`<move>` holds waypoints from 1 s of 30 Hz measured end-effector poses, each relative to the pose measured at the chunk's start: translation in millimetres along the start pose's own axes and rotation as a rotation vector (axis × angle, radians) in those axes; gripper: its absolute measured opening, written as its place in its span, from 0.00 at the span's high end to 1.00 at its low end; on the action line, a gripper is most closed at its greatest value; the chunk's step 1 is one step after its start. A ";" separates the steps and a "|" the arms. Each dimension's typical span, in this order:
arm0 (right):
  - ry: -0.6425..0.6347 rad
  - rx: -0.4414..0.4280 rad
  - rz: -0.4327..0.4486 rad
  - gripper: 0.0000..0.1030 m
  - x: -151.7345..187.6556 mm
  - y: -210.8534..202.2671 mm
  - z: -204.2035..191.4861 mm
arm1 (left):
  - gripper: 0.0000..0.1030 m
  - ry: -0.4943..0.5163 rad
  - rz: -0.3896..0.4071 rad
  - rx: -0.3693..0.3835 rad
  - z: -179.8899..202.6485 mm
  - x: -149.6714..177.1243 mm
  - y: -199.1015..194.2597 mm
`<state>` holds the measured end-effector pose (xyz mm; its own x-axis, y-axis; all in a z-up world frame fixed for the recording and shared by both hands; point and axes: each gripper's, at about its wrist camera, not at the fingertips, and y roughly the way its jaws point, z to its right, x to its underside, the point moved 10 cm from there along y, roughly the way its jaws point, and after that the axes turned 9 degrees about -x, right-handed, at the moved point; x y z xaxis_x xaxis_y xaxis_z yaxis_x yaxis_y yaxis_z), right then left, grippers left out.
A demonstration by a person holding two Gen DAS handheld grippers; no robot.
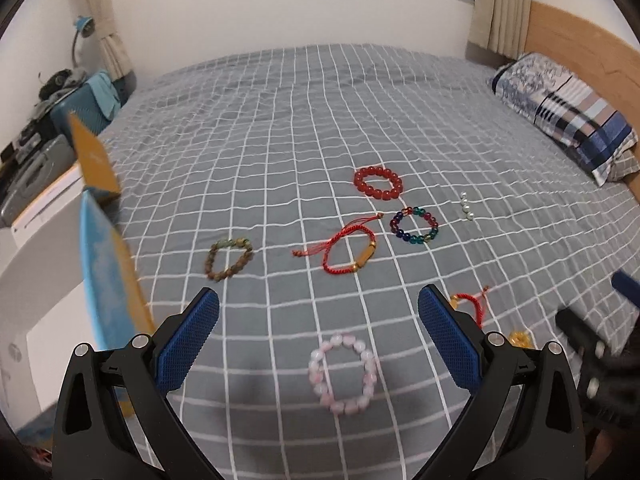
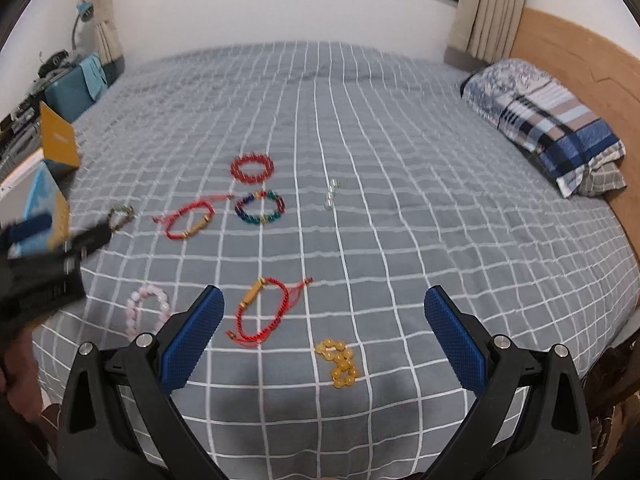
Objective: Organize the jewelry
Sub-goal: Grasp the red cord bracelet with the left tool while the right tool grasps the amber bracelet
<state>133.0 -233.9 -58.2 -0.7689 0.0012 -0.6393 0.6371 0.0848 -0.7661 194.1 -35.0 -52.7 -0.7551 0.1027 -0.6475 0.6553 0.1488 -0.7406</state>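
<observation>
Overhead, both grippers hung with jaws wide, holding nothing. The left gripper was above the pink bracelet on the bed; the right gripper had the yellow beads and a red cord bracelet between its fingers. Farther back lay a red bead ring, a multicolour bracelet, a second cord bracelet, a brown bracelet and pearls. A box stood at the bed's left edge.

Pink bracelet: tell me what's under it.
The pink bracelet lies flat on the grey checked bedspread; fabric shows through its ring. Nothing else is visible beneath; under the beads is hidden.
</observation>
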 end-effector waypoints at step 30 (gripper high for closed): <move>0.079 -0.098 -0.310 0.32 89.5 99.3 34.6 | 0.32 0.100 -0.258 0.067 61.7 9.5 160.6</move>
<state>129.3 -259.8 -193.7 -0.9294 0.0374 -0.3672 0.3674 0.1887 -0.9107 293.4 -70.9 -188.9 -0.8930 0.1673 -0.4178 0.4388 0.1174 -0.8909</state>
